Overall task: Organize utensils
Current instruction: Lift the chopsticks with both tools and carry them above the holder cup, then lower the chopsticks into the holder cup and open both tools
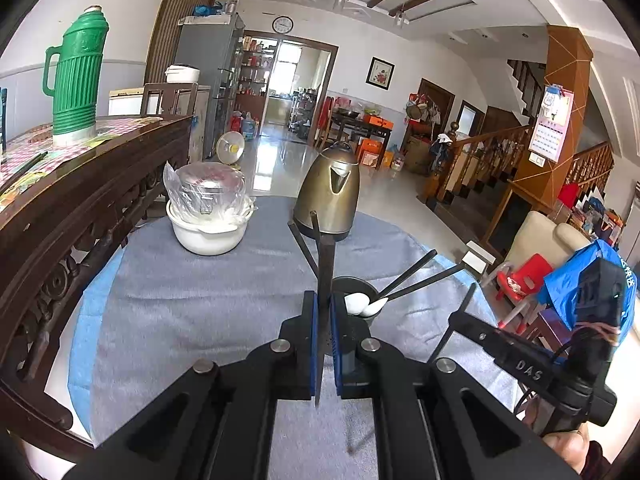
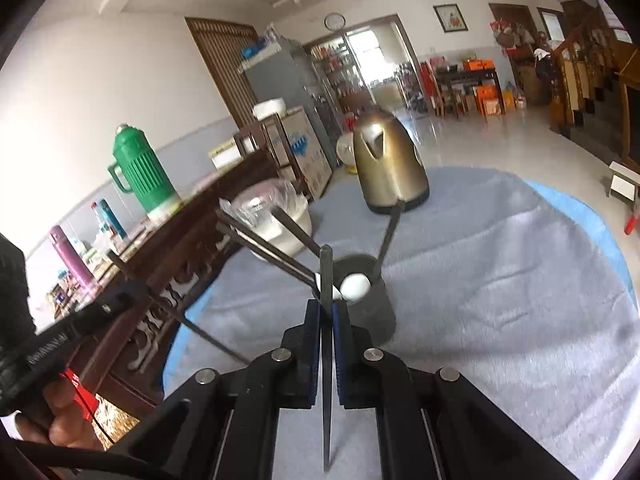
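Holding: each gripper pinches one dark chopstick above a round table covered in grey cloth.
Left gripper (image 1: pixel 324 320): its blue-padded fingers (image 1: pixel 310 344) are pressed onto a chopstick (image 1: pixel 325 276) that stands nearly upright, tip reaching back below the pads.
Right gripper (image 2: pixel 327 320): fingers likewise closed on a second chopstick (image 2: pixel 326 280), also near vertical.
Holder: a dark cylindrical cup (image 2: pixel 370 300) stands on the cloth just ahead of both grippers; it already contains white spoons (image 2: pixel 354 285) and several chopsticks (image 2: pixel 268 246) leaning outward.
Other things: a brass-coloured kettle (image 1: pixel 328 196) and a white bowl (image 1: pixel 208 228) with a plastic-wrapped tin sit further back.
Risk, tipping: the cup looks light and crowded, so a chopstick pushed against its rim or the leaning sticks could topple it.
Risk, collision: both grippers converge on one small opening and may knock together.
Risk, slipping: a thin stick gripped at one spot may swivel and miss the cup.
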A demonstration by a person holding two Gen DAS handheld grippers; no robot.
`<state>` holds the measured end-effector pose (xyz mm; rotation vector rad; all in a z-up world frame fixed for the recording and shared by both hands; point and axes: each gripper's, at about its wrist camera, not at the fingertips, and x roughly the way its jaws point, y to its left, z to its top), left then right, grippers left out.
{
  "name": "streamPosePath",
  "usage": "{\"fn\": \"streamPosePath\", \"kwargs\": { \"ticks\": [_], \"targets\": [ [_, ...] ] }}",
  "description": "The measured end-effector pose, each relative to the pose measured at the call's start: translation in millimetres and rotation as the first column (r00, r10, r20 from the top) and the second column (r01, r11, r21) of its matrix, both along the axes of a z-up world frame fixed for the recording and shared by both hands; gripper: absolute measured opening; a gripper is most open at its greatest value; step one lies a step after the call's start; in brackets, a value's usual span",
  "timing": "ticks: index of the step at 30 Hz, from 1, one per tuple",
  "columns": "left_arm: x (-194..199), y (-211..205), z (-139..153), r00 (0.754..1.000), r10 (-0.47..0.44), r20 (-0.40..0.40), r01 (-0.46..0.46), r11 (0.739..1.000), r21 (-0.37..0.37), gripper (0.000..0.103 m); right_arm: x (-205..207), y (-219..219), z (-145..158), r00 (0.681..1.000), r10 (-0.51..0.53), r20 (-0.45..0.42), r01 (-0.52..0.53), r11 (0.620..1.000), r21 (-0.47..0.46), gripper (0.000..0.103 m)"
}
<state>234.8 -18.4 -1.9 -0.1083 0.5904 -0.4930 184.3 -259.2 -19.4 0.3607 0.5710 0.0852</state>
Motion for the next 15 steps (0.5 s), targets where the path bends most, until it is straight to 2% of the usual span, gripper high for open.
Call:
{"fn": "streamPosePath", "kwargs": {
  "ticks": [15],
  "targets": [
    [-1,-12,0,1.000,0.020,0.002,-0.020,0.997,0.078,0.006,2,13,26,0.997,0.016,0.080,-0.016,1.000,-0.005,0.006]
  ]
}}
